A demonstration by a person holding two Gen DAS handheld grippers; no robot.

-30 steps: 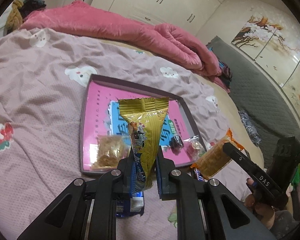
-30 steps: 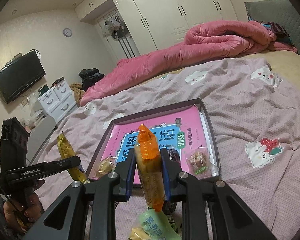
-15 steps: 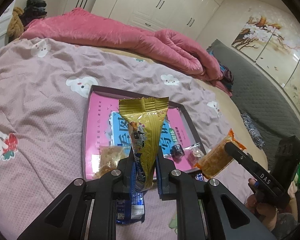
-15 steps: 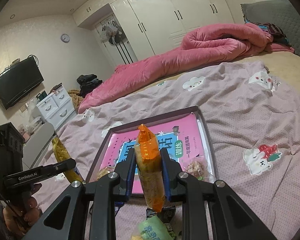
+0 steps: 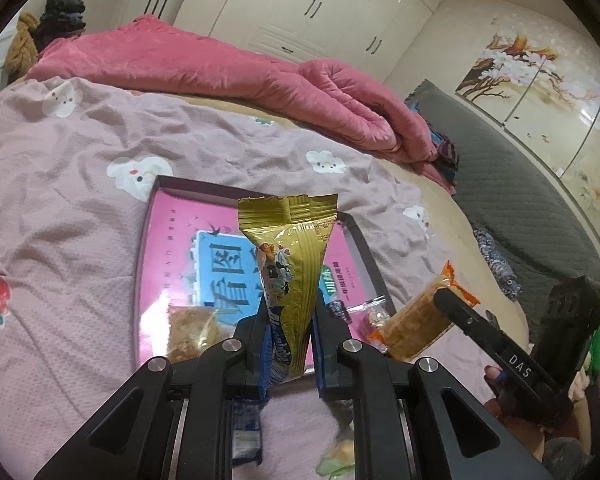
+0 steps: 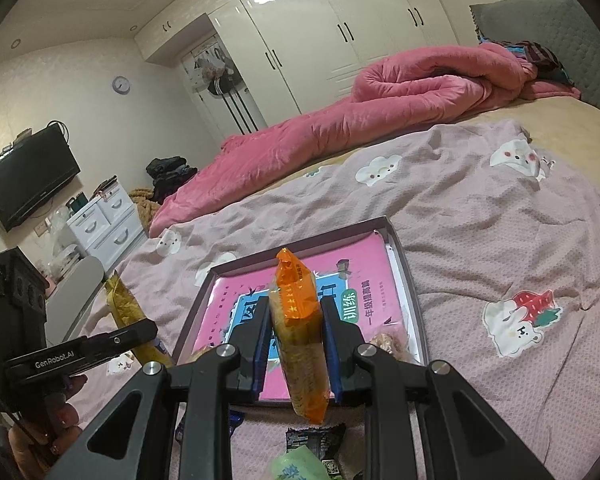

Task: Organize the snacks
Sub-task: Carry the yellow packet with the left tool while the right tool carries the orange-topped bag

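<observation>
Holding two snacks above the bedspread, short of the tray point(image 5: 364, 248): my left gripper point(image 5: 290, 328) clamps a gold packet point(image 5: 290, 264) upright; my right gripper point(image 6: 296, 332) clamps an orange cracker pack point(image 6: 298, 320).

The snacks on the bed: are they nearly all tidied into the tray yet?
Partly. A few small snacks already lie in the tray. Two more are in hand: the left gripper is shut on a gold packet, the right gripper on an orange packet, both not yet in the tray. Some packets are left on the blanket: a green one and a dark one.
</observation>
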